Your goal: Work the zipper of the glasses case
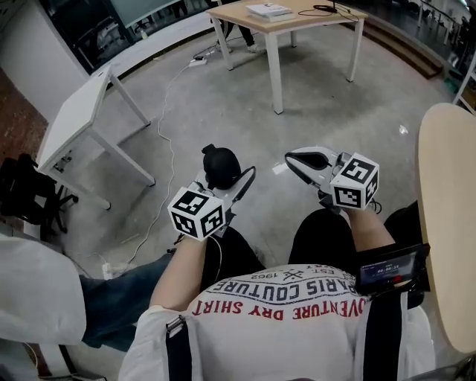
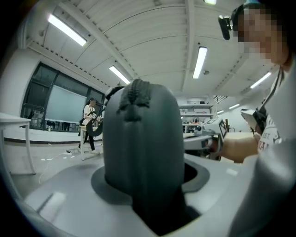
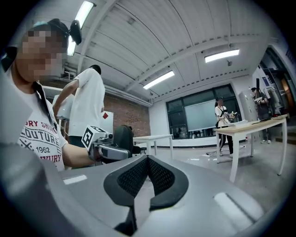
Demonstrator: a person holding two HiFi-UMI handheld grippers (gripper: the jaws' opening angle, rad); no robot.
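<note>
Dark glasses case [image 2: 141,143] sits clamped in the left gripper [image 1: 227,186].

White red-lettered T-shirt [image 1: 282,327], black shoulder straps [image 1: 383,338]

R gripper [image 3: 147,158] fingers [image 3: 132,178] together, nothing btwn, glasses case [image 3: 123,137] left

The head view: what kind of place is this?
Probably a lab or shared workroom rather than a home. It has a bare concrete floor, a white table and a wooden table on thin legs, long ceiling lights, and a large screen on the far wall.
</note>
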